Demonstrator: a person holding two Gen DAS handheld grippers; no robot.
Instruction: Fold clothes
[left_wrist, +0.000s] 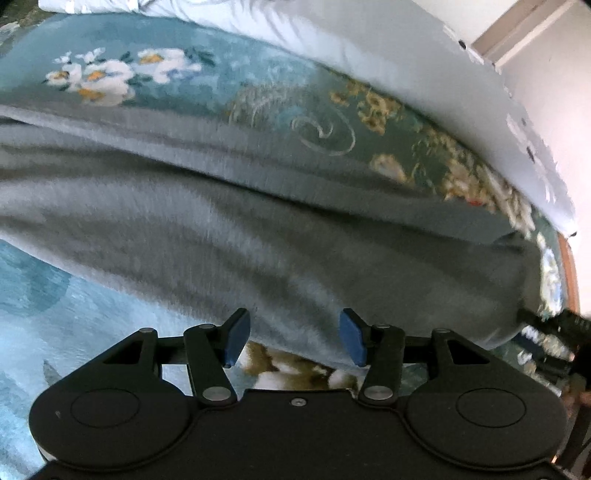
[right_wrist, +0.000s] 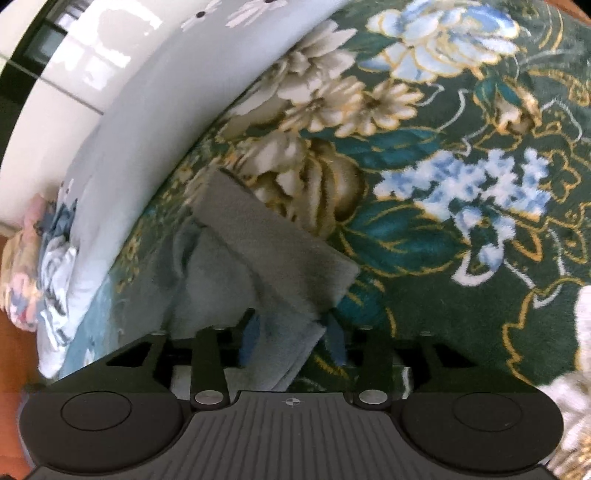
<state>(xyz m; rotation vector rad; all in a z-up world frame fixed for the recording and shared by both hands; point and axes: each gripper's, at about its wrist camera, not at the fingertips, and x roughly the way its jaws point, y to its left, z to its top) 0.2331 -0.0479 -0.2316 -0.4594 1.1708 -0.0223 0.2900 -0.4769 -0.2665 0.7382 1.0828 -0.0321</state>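
A grey garment (left_wrist: 229, 221) lies stretched across a floral blanket (left_wrist: 155, 92) in the left wrist view. My left gripper (left_wrist: 294, 339) hovers over its near edge, and its blue pads (left_wrist: 236, 338) stand apart with nothing pinched between them. In the right wrist view one end of the grey garment (right_wrist: 266, 240) lies folded over itself on the dark green floral blanket (right_wrist: 443, 240). My right gripper (right_wrist: 293, 339) sits at that end. A corner of the cloth lies between its fingers, which stand apart and do not clamp it.
White bedding (left_wrist: 369, 44) with small dark marks runs along the far side of the blanket, with a pale wall (left_wrist: 546, 74) behind. A crumpled heap of patterned cloth (right_wrist: 40, 258) lies at the left above a wooden floor (right_wrist: 14, 350).
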